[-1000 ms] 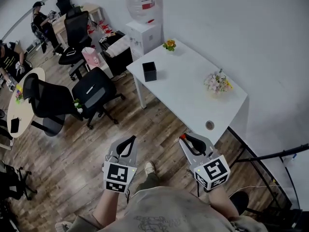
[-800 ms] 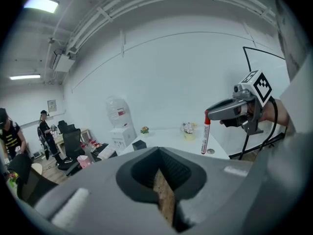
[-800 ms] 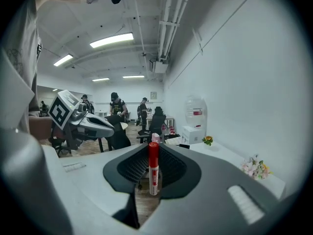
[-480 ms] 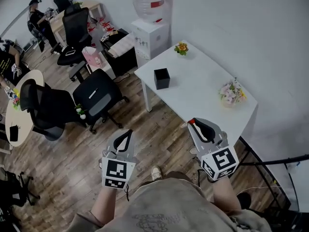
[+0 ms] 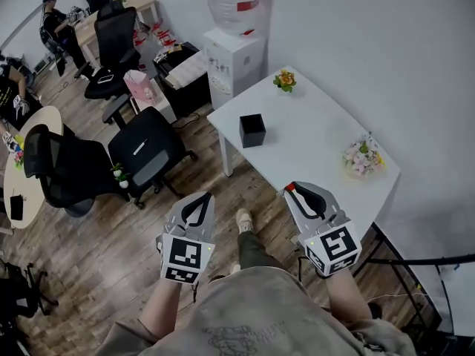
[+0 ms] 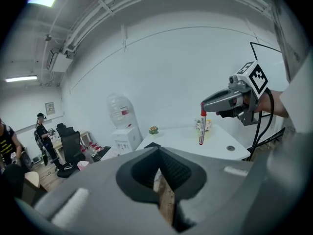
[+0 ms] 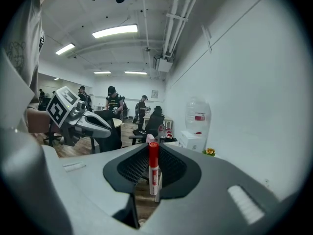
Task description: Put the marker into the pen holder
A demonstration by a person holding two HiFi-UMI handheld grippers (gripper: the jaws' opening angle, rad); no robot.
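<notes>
The right gripper (image 5: 292, 190) is clamped on the marker (image 7: 153, 168), held upright btw. its jaws w/ the red cap on top & the white barrel hanging below the tips. The left gripper (image 5: 201, 198) has its jaws drawn together at the tips, nothing btw. them; through the slot behind the tips only wood floor shows. Both are held out in front of the person, left one over the floor, right one at the near edge of the table (image 5: 312, 124). In the left gripper view the marker (image 6: 201, 127) hangs vertical from the other gripper's tips, the white tabletop behind it.

The pen holder (image 5: 252, 130), a black open-topped box, stands nr. the tabletop's left edge, well apart from the marker. A small flower pot (image 5: 284, 81) sits at the far corner, a bouquet (image 5: 362, 156) nr. the right edge. A water dispenser (image 5: 236, 50) stands just beyond the table's far-left side & black office chairs (image 5: 145, 150) to the left on the floor.
</notes>
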